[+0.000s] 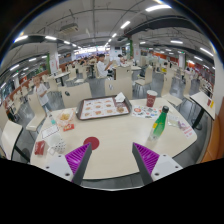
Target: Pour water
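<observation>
My tongs [113, 160] hang open over the table [110, 135]; green bottle [160, 122] ahead, label unreadable; red cup [151, 98] beyond.

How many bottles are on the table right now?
1: a green plastic bottle stands on the light round table, beyond the gripper's open fingers, near a brown cup. Others may hide among clutter.
</observation>
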A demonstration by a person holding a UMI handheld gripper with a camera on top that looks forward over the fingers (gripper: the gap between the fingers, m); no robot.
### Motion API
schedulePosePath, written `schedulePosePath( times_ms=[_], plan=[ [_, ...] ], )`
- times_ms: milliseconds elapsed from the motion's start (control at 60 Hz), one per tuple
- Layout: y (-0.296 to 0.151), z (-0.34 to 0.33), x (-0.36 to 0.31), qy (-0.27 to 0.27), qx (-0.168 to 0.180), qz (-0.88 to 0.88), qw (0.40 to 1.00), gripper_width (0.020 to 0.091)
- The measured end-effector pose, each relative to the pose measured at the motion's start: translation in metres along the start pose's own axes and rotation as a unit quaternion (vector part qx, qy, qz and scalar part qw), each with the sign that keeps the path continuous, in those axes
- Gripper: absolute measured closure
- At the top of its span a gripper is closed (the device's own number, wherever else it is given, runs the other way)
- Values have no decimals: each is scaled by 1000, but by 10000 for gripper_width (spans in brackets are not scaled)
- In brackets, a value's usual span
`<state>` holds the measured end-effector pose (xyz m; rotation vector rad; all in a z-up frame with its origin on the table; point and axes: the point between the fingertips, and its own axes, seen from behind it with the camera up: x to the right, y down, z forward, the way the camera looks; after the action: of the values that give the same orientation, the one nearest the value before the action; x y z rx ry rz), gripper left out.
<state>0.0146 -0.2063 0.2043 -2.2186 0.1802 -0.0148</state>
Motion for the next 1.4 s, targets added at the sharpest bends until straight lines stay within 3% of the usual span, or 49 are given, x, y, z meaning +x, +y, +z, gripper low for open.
schedulePosePath(
  times_ms=[317, 483, 867, 1150, 1183, 1233, 1333, 1400],
  plan=[
    [13, 13, 31, -1, 13, 12, 1000, 272],
    [28, 35, 93, 37, 26, 24, 999, 271],
    [21, 144, 224, 69, 106, 33, 991, 268],
    [-25, 225, 238, 40, 169, 4, 985, 283],
    [-27, 238, 235, 41, 173, -5, 984, 325],
    [-22, 254, 240, 47, 159, -21, 986, 621],
    [-31, 253, 249, 83, 193, -13, 978, 634],
    [-29, 252, 251, 86, 183, -22, 979, 681]
  ],
)
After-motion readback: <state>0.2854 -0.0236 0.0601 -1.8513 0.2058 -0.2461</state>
